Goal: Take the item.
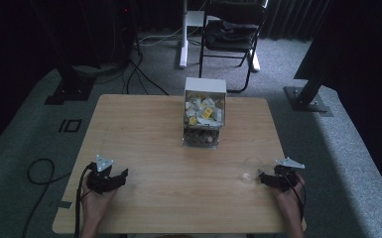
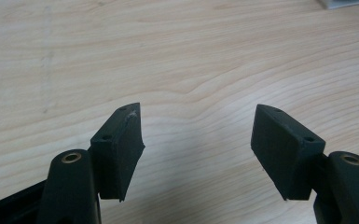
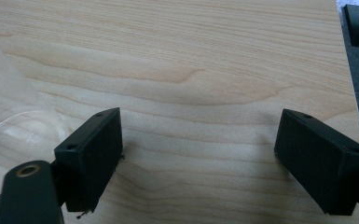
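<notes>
My left gripper [image 1: 119, 177] sits low over the front left of the wooden table [image 1: 154, 148], held by a hand. Its jaws stand open in the left gripper view [image 2: 196, 109], with bare wood between them. At the front right, my right gripper [image 1: 262, 177] is held the same way, its jaws wide open [image 3: 200, 112] and nothing between them. A clear plastic cup [image 1: 251, 168] stands just left of it on the table, and its wall [image 3: 9, 107] shows beside the left jaw. A clear box [image 1: 204, 113] with a white top holds several small packets at the table's back centre.
A black folding chair [image 1: 230, 29] and a white stand leg [image 1: 183, 39] are on the carpet behind the table. Cables [image 1: 39, 171] lie on the floor at the left. Black stand bases [image 1: 307, 99] flank the table. The table's right edge [image 3: 349, 93] runs close to my right gripper.
</notes>
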`<state>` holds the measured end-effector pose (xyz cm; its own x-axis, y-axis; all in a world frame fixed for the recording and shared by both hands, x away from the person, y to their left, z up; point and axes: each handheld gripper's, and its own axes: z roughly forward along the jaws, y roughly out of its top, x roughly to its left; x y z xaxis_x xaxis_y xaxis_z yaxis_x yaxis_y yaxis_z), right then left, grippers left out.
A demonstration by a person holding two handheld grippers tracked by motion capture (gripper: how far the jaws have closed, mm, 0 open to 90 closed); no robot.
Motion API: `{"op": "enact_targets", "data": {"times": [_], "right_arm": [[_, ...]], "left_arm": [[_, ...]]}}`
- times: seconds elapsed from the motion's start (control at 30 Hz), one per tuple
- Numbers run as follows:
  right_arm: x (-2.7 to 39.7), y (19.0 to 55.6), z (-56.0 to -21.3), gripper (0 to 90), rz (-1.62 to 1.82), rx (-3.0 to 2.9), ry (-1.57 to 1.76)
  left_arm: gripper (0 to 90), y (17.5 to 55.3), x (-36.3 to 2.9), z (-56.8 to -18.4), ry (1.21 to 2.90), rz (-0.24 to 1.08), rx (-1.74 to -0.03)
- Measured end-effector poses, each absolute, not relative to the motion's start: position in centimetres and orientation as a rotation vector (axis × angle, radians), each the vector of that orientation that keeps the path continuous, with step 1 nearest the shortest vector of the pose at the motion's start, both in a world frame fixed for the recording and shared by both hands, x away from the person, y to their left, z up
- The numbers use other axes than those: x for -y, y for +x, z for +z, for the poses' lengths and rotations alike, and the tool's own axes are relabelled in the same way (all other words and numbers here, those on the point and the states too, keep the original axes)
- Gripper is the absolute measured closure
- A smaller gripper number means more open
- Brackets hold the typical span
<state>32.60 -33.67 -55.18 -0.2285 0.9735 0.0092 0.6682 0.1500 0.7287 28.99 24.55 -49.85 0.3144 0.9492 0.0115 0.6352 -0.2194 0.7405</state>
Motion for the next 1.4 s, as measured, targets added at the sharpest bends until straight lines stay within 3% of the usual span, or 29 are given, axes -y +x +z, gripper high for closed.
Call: {"op": "enact_targets", "data": {"times": [0.77, 1.4], "right_arm": [[33.7, 32.6, -55.2, 15.1, 0.858, -1.962, 1.562], [33.7, 32.6, -55.2, 15.1, 0.857, -1.963, 1.561]], "left_arm": [[43.1, 30.5, -20.1, -47.2, 1.965, 0.590, -1.238], [44.9, 31.8, -17.7, -45.8, 1.961, 0.588, -1.169]]}}
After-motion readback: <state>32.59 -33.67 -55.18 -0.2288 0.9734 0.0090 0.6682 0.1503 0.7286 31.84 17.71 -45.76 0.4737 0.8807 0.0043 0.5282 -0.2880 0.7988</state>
